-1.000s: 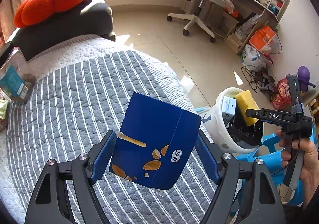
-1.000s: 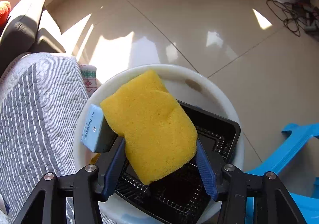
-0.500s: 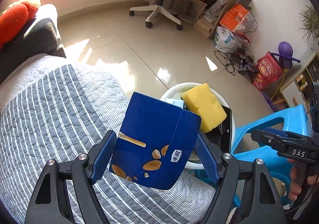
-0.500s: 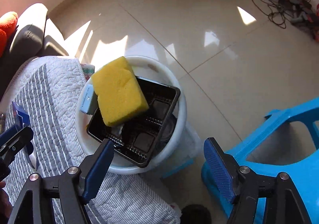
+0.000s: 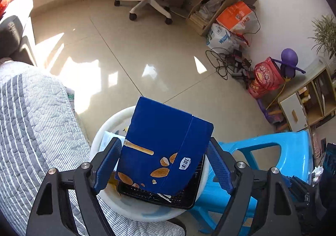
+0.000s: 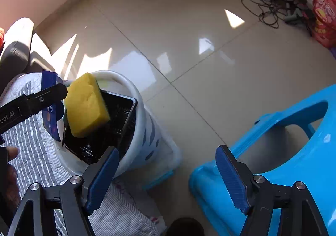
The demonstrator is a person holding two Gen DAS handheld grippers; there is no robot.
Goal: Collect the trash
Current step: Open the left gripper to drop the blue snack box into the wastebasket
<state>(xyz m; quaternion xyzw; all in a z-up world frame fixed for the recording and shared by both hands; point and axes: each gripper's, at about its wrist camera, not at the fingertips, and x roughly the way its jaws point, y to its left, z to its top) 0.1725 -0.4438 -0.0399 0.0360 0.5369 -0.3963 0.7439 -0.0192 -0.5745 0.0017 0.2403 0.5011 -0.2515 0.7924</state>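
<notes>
My left gripper [image 5: 162, 162] is shut on a blue snack box [image 5: 166, 143] with almond pictures and holds it right above the white trash bin [image 5: 109, 124]. The bin [image 6: 147, 129] holds a black plastic tray [image 6: 117, 129] and a yellow sponge [image 6: 86, 106] leaning on it. In the right wrist view the left gripper [image 6: 45, 96] and the box [image 6: 50, 118] show at the bin's left rim. My right gripper [image 6: 168, 175] is open and empty, drawn back above the floor between the bin and a blue stool.
A blue plastic stool [image 6: 283, 141] stands right of the bin. A bed with a grey striped quilt [image 5: 31, 131] lies left of it. A white office chair [image 5: 151, 3], cables [image 5: 231, 61] and bags [image 5: 264, 76] sit along the far wall.
My left gripper carried the blue box right, from over the quilt to over the bin. My right gripper let go of the sponge, which now rests in the bin, and drew back open.
</notes>
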